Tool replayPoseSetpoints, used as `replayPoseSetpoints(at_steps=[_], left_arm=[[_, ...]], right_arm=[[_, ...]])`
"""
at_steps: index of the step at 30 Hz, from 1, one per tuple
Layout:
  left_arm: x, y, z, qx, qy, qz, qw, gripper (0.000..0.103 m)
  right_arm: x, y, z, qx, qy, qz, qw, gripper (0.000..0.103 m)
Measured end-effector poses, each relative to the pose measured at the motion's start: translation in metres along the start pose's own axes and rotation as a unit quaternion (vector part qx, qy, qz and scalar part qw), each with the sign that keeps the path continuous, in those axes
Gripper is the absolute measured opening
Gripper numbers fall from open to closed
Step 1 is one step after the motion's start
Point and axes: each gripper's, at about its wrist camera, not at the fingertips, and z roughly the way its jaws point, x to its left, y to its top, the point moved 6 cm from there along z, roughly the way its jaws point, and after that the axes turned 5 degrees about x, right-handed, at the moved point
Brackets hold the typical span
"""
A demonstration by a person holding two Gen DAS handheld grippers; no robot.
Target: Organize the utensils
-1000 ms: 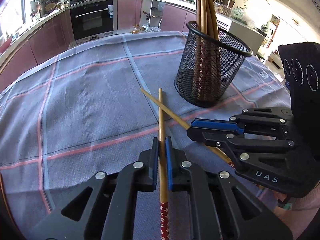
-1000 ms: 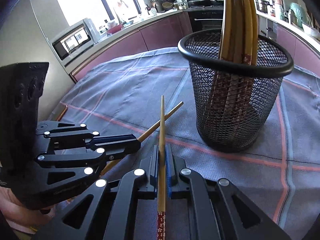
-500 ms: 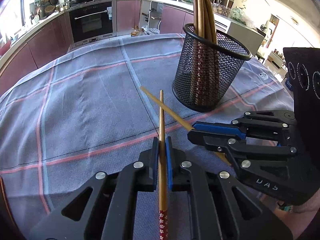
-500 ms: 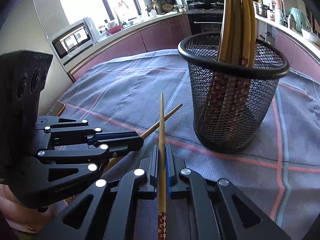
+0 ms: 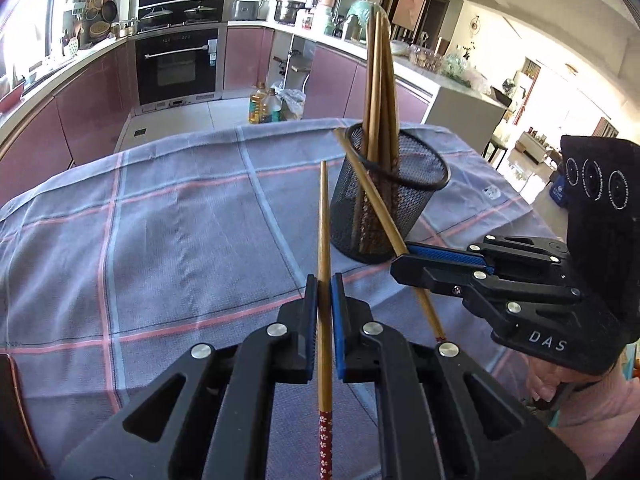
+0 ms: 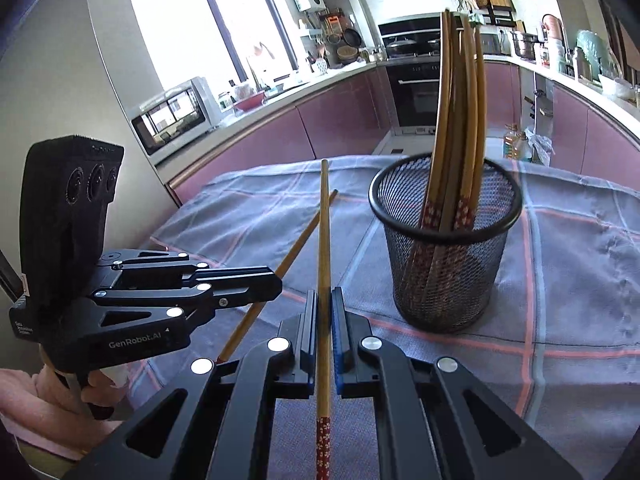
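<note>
tablecloth [image 5: 168, 240]: grey-blue with pink check lines, covers the table | oven [image 5: 178, 66]: built-in, black, among mauve cabinets | oil bottles [image 5: 264, 109]: on the floor | microwave [image 6: 172, 120]: on the counter near the window [image 6: 208, 24]

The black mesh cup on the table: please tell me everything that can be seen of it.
The black mesh cup is a round holder of fine wire mesh, seemingly metal, with a thick smooth rim. It stands upright on the checked tablecloth. Several wooden chopsticks stand inside, red patterned ends down, tips leaning together well above the rim. No hand-held gripper touches it.
</note>
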Motion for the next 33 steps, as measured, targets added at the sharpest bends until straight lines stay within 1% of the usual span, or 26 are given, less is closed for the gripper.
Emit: replayPoseSetpoints(at_steps=[12, 19, 33], left_arm=[[-0.013, 0.014, -0.037, -0.039, -0.039, 0.004, 0.9985, 0.008], [-0.021, 0.023, -0.052, -0.058, -0.059, 0.008, 0.9965, 0.008], [-0.024, 0.045, -0.073, -0.095, -0.069, 0.006, 0.9931, 0.008]], right_arm=[[-0.007, 0.014, -0.032, -0.047, 0.004, 0.008, 0.999, 0.006], [-0.013, 0.023, -0.047, -0.068, 0.006, 0.01, 0.998, 0.006], [-0.021, 0.047, -0.075, -0.107, -0.004, -0.001, 0.994, 0.006]])
